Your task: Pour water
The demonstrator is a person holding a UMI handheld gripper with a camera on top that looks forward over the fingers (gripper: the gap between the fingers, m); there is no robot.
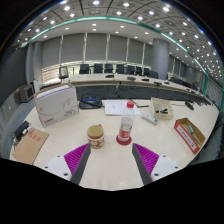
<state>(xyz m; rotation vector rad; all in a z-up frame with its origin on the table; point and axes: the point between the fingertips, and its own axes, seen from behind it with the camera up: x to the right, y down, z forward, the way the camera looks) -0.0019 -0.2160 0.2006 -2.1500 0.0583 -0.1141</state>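
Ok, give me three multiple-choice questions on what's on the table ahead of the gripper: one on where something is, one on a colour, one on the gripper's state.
1. Where does the bottle stand?
A. just beyond the fingers, beside the jar
B. clamped between the fingers
C. on a chair

2. What colour is the bottle's cap?
A. blue
B. red
C. green

3. How is the gripper?
A. shut on the jar
B. shut on the bottle
C. open, holding nothing

Answers: 1 A, the bottle rests on the table next to the jar, ahead of the fingertips. 2 B, the top of the bottle is red. 3 C, the pads are wide apart with only bare table between them.
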